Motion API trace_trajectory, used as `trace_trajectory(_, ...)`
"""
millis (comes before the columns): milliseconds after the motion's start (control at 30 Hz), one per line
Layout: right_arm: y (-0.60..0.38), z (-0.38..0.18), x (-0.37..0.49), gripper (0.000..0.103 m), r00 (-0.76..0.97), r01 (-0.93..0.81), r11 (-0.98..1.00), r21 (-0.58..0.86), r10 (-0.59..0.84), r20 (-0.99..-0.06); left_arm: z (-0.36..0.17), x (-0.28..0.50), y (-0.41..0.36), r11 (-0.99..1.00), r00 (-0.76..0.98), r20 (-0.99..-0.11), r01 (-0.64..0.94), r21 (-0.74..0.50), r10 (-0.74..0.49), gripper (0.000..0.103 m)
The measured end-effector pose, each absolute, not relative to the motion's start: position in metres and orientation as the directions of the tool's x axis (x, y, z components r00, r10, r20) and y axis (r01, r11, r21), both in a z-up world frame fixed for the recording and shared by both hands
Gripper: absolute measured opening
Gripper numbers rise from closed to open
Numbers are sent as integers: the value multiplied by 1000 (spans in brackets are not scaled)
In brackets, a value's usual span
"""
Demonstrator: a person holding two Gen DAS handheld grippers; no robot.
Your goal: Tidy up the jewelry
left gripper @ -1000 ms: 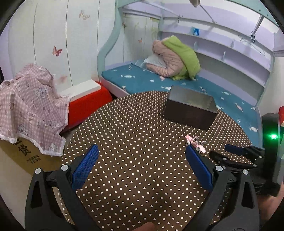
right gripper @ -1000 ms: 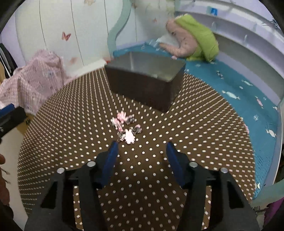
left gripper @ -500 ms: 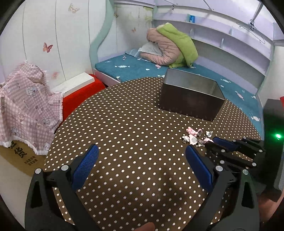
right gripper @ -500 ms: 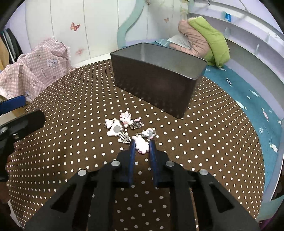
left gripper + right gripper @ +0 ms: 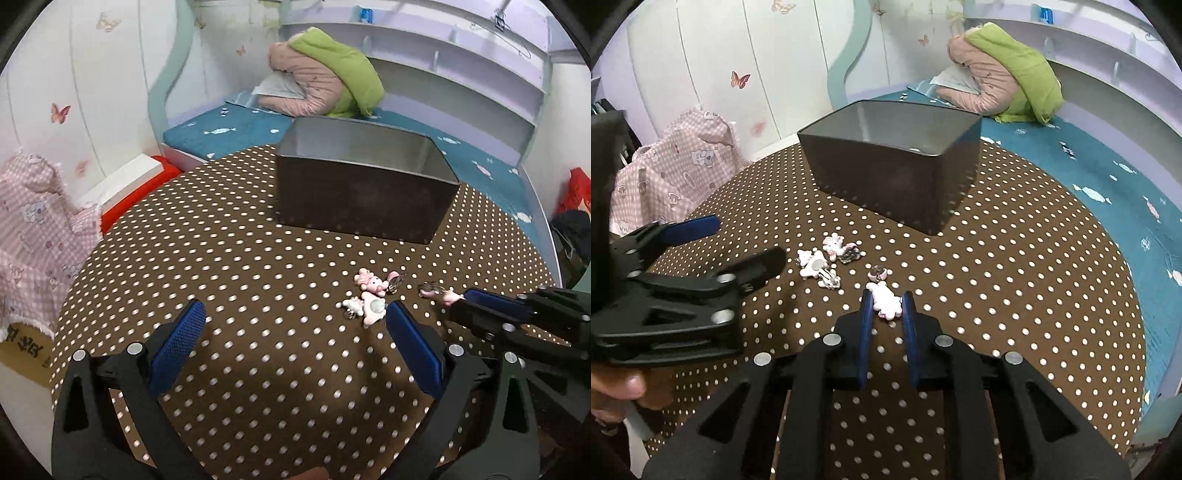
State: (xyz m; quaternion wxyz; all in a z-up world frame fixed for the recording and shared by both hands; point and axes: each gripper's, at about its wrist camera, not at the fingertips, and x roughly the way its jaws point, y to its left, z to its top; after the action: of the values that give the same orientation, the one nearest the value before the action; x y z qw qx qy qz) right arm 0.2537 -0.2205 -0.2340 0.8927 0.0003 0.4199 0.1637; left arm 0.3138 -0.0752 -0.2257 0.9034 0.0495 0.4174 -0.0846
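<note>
Two grippers over the round polka-dot table (image 5: 229, 266); right gripper (image 5: 885, 301) has its blue fingers (image 5: 865, 325) pinched in on a pale pink charm (image 5: 885, 302), one finger on each side of it, charm at the table surface; whether it is lifted clear of the cloth I cannot tell; a small round silver-pink piece (image 5: 877, 273) lies just beyond the fingertips; left gripper (image 5: 291, 325) is spread wide, nothing between its fingers, low over the cloth just left of the loose pile; loose charms (image 5: 371, 297) sit in a small cluster in front of the dark metal box (image 5: 364, 188), near it but not touching; in the left wrist view the cluster is just beside the left gripper's right finger tip; box is open-topped, standing upright near the table's far edge; from the right wrist view something small glints inside near its right wall, too small to identify; blue bed (image 5: 1089, 166) behind the table carries a pink and green jacket (image 5: 1001, 77); pink checked cloth (image 5: 29, 229) drapes over something at left.
</note>
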Motion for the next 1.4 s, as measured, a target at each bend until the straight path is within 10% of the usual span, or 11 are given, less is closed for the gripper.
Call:
trace_trajectory(367,-229,-234,251,14,580,-290,942,168,313,-752,-247,339,-91,970,574,-807,242,4,-140,96)
trace_trajectory(833,-231,-230,249,14,584,-290,939,186,327,-743,-242,323,-74,958,570,-794,281,-55,-213,35)
trace_trajectory(1100,-231,-229,247,14,582,-296,936,193,336,-741,-242,314,-70,955,572,-789,291,-60,-224,35)
trace_trajectory(1267,-233,-230,248,14,578,-295,936,190,334,-745,-246,314,-79,956,585,-788,292,-18,-193,60)
trace_trajectory(1400,-233,-229,249,14,579,-295,937,190,333,-744,-244,319,-80,950,583,-786,312,-19,-207,34)
